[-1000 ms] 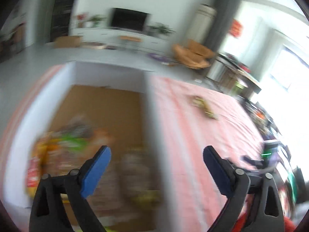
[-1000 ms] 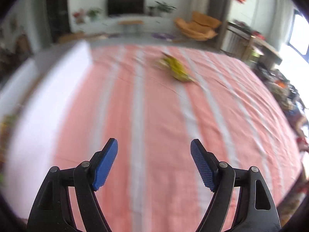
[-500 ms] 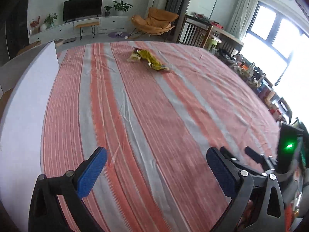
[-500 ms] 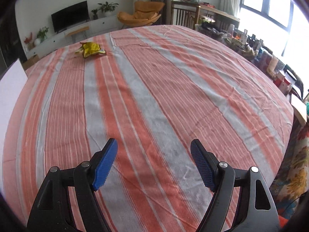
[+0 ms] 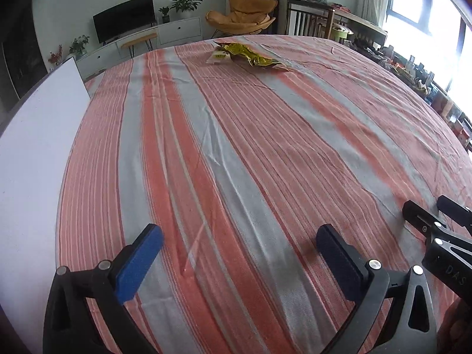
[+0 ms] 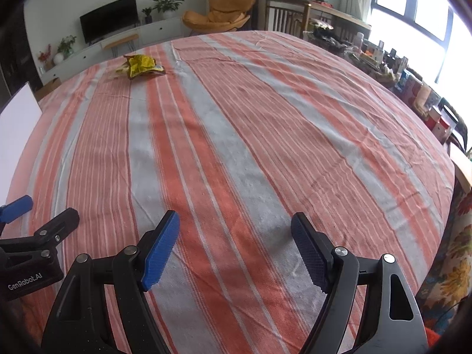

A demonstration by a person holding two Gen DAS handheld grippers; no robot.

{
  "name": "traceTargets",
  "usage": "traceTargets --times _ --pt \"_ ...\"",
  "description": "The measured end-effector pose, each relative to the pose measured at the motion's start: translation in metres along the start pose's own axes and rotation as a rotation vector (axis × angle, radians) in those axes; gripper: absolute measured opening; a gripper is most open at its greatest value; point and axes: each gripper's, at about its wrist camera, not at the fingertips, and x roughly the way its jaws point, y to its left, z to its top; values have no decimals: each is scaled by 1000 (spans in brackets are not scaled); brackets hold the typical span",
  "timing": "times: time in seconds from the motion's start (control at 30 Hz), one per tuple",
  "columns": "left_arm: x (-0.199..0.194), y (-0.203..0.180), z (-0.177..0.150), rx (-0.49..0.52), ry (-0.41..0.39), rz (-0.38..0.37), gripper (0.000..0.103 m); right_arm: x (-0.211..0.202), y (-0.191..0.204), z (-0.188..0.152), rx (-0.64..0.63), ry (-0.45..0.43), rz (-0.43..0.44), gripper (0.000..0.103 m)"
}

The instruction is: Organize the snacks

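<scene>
One snack packet [image 5: 246, 56], yellow and crumpled, is seen at the far edge of the bench [image 5: 265, 153], at about twelve o'clock from the left tongs [image 5: 239, 261] and eleven o'clock from the right tongs [image 6: 236, 253]. Its long axis runs crosswise. Both tongs are spread wide, empty. Neither is clearly nearer. Its print cannot be read; the white box wall [image 5: 32, 159] is cut off.

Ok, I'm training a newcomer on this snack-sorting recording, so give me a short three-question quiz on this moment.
1. True or false: the left gripper holds a snack.
2. What colour is the snack packet lying on the striped tablecloth? A green, B yellow, C blue.
3. The right gripper stands ____, with nothing between its jaws.

Key: 1 false, it is open and holds nothing; 2 B; 3 open.
</scene>
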Motion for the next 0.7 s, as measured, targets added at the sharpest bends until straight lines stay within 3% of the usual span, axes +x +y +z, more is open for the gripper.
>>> traceTargets --times 0.7 --pt "1 1 2 2 -3 -1 103 0 -3 0 14 1 3 86"
